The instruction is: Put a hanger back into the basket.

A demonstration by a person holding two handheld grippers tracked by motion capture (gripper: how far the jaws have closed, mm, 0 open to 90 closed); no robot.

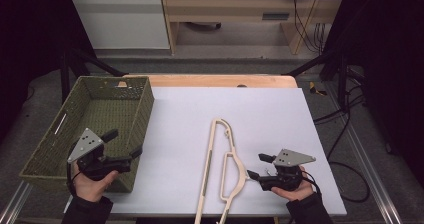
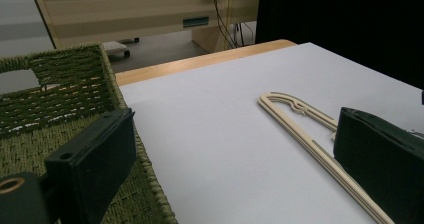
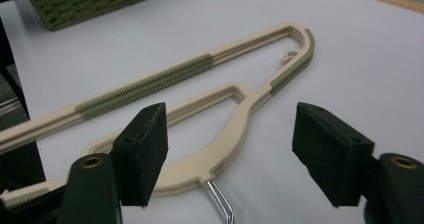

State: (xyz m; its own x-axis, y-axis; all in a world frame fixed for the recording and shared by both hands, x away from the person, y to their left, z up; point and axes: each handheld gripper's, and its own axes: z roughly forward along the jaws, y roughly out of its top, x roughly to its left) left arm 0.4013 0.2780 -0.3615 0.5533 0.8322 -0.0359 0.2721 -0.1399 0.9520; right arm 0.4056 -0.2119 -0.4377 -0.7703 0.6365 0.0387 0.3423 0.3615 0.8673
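A cream plastic hanger lies flat on the white table top, its long bar running away from me. My right gripper hovers just right of its curved shoulder, low over the table. In the right gripper view the shoulder of the hanger shows in the gap between the jaws of the right gripper, which stand open with neither pad touching it. The metal hook pokes out below. My left gripper is open and holds nothing, at the basket's near right corner.
A green woven basket stands at the table's left with nothing in it; its wall is close beside my left gripper. The hanger lies to that gripper's right. Wooden furniture and cables sit beyond the far edge.
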